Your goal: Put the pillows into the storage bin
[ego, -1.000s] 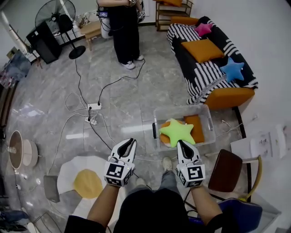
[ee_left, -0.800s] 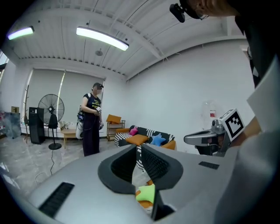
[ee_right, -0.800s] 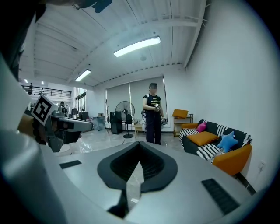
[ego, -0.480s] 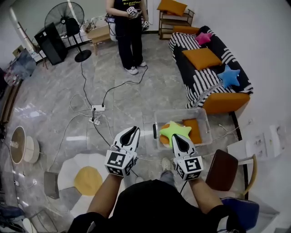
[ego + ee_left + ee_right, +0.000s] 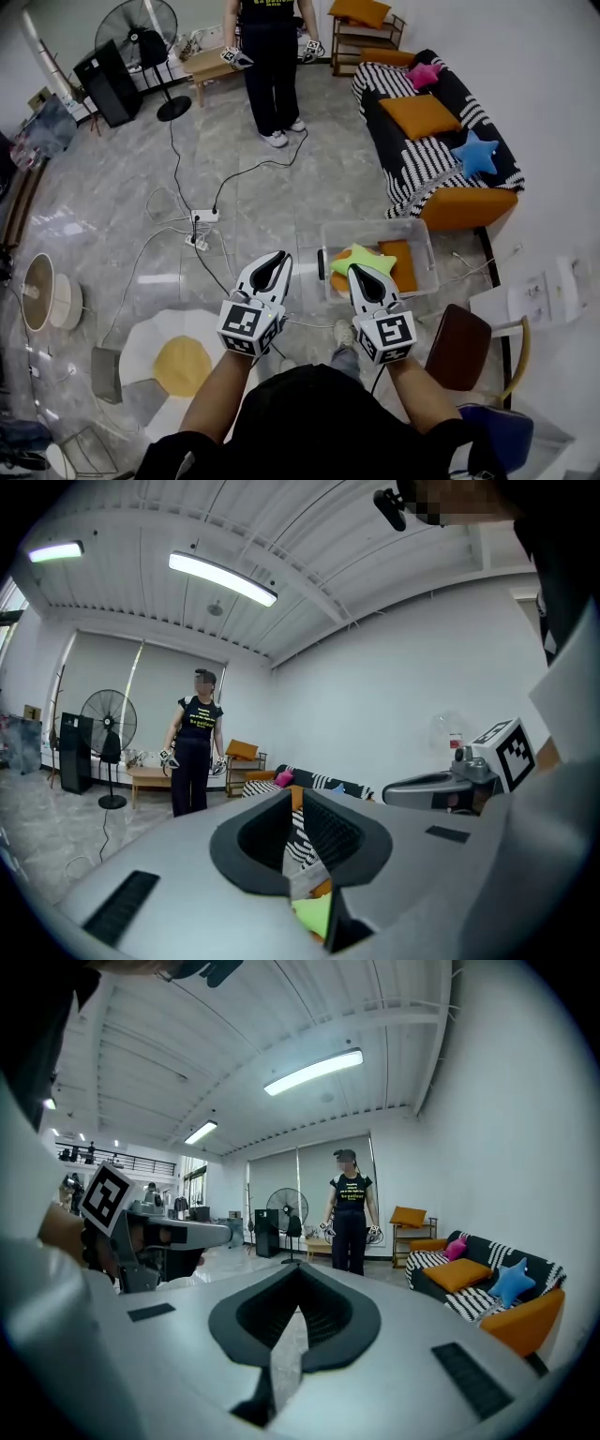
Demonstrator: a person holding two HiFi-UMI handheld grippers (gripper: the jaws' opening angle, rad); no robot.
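Observation:
A clear storage bin (image 5: 375, 227) stands on the floor in front of the sofa. Inside it lie a green star pillow (image 5: 359, 259) and an orange pillow (image 5: 406, 266). On the striped sofa (image 5: 412, 155) rest an orange pillow (image 5: 422, 114), a blue star pillow (image 5: 476, 155) and a pink star pillow (image 5: 424, 75). My left gripper (image 5: 276, 259) is shut and empty, held left of the bin. Shut and empty too, my right gripper (image 5: 360, 273) hovers over the bin's near edge. Their closed jaws fill the left gripper view (image 5: 293, 797) and the right gripper view (image 5: 298, 1274).
A person (image 5: 271, 66) stands at the back holding two grippers. Cables and a power strip (image 5: 202, 217) cross the floor. A fan (image 5: 142, 37) is at the back left, an egg-shaped rug (image 5: 178, 364) at the near left, a brown chair (image 5: 461, 347) at the right.
Both grippers have edged forward, the right one now over the bin's near edge. Their jaws stay closed. The person at the back has lowered both hands.

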